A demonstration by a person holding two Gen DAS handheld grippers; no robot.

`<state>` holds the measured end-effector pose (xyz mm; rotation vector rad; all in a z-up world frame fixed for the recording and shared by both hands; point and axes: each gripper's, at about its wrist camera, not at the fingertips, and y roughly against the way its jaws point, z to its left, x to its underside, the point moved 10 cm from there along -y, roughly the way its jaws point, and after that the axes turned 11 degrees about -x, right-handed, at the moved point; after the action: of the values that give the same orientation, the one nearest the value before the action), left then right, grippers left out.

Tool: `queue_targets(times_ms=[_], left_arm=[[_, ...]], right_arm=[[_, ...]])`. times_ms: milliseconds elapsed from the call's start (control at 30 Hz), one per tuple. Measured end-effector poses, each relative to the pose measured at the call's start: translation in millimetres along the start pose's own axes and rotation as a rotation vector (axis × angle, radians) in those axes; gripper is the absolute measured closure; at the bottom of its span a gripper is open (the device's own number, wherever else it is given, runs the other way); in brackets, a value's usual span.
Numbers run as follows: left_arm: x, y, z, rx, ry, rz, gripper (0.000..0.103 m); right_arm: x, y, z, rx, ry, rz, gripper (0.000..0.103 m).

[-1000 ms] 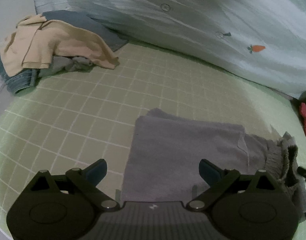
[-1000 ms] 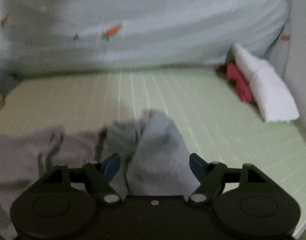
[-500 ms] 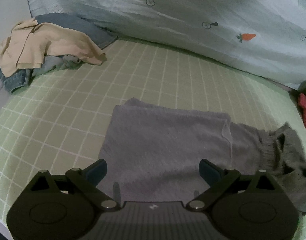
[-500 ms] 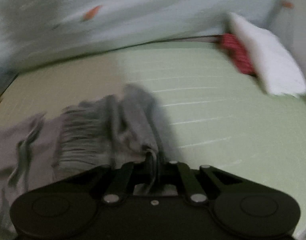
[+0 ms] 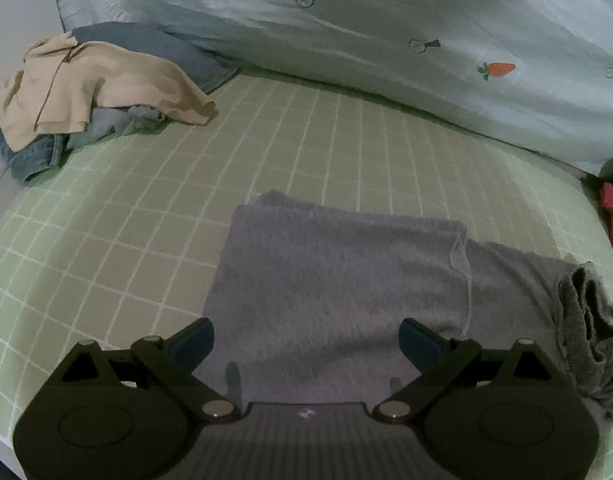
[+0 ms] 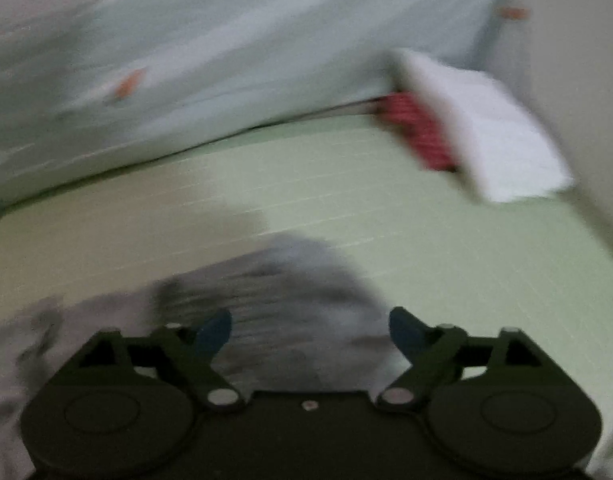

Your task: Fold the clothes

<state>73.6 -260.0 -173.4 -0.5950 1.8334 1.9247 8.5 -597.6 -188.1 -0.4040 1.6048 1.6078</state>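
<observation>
Beside grey garment (image 5: 338, 280), clothes pile (image 5: 94, 92); left tool (image 5: 306, 340) wide, right tool (image 6: 306, 328) opening.

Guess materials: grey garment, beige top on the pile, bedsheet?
Grey garment: soft matte knit, probably cotton jersey or fleece; ribbed elastic waistband at its right end.
Beige top: thin matte cotton-like fabric; drapes limply, creased.
Bedsheet: smooth matte woven cloth, printed white grid.
</observation>
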Motion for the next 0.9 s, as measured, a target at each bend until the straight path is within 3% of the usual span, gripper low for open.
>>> queue_targets(times_ms=[167,300,467,500,533,567,633,700,800,900], left_arm=[[-2,0,8,0.000,-0.007,-0.003,0.005],[-1,-3,16,-0.006,-0.003,0.007,0.005],[-2,-6,20,0.000,0.009,0.011,0.005],[-2,-7,20,0.002,0.009,0.011,0.005],[-3,-7,21,0.002,0.008,0.009,0.005],[-3,-7,21,0.003,0.007,0.008,0.005],[-3,-6,21,0.007,0.005,0.006,0.005],[-3,-6,24,0.006,0.006,0.004,0.005],[-4,-5,30,0.002,0.013,-0.001,0.005],[-4,-5,38,-0.011,0.028,-0.003,0.005]], right_arm=[[15,-32,46,-0.003,0.129,0.064,0.007],[21,-45,46,0.044,0.146,0.090,0.003],[33,-53,42,0.020,0.122,0.157,0.003],[36,-53,43,0.021,0.133,0.167,0.009],[38,-52,44,0.024,0.140,0.170,0.027],[37,-49,44,0.019,0.138,0.163,0.034],[32,-41,43,-0.003,0.106,0.134,0.070],[22,-30,40,-0.010,0.071,0.097,0.097],[3,-5,43,0.011,0.097,0.029,0.097],[-13,24,65,-0.040,0.113,-0.032,0.097]])
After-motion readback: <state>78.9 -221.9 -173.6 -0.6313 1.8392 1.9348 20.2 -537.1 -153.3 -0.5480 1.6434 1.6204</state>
